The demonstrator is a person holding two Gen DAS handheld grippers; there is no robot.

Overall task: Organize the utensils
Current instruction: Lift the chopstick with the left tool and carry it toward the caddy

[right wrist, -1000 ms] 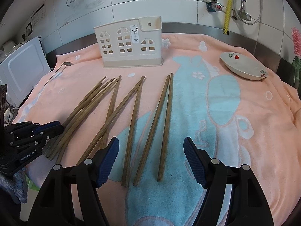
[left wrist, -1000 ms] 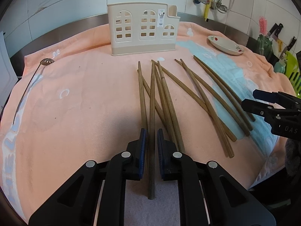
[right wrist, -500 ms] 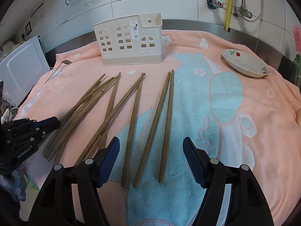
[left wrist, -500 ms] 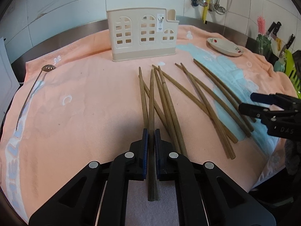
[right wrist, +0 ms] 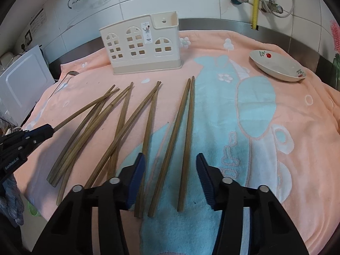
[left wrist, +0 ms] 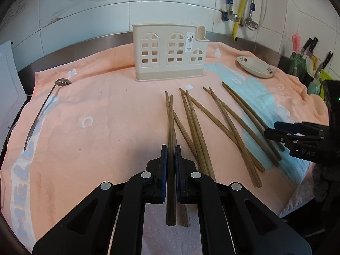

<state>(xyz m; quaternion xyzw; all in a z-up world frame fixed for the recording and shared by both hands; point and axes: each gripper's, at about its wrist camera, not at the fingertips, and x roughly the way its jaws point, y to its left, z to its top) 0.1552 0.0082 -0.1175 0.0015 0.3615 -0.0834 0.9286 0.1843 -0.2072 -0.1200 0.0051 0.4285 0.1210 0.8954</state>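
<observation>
Step in hand: pick-up of the first chopsticks for transfer to the utensil holder [left wrist: 170, 53].

The left gripper [left wrist: 171, 155] is clamped on one chopstick [left wrist: 171, 131], which runs straight ahead between its pads, tip toward the holder; its near end projects behind the pads.

The right gripper [right wrist: 171, 170] is closing. A pair of chopsticks [right wrist: 180, 140] lies between its jaws on the towel [right wrist: 276, 127]; the pads do not yet touch them. A third stick lies just inside the left pad.

Remaining chopsticks lie fanned between the two grippers. The holder stands upright well ahead of both.

Next move, as judged: finish the right closure on the pair only, lift both, then tip the sticks upright over the holder's top opening.
</observation>
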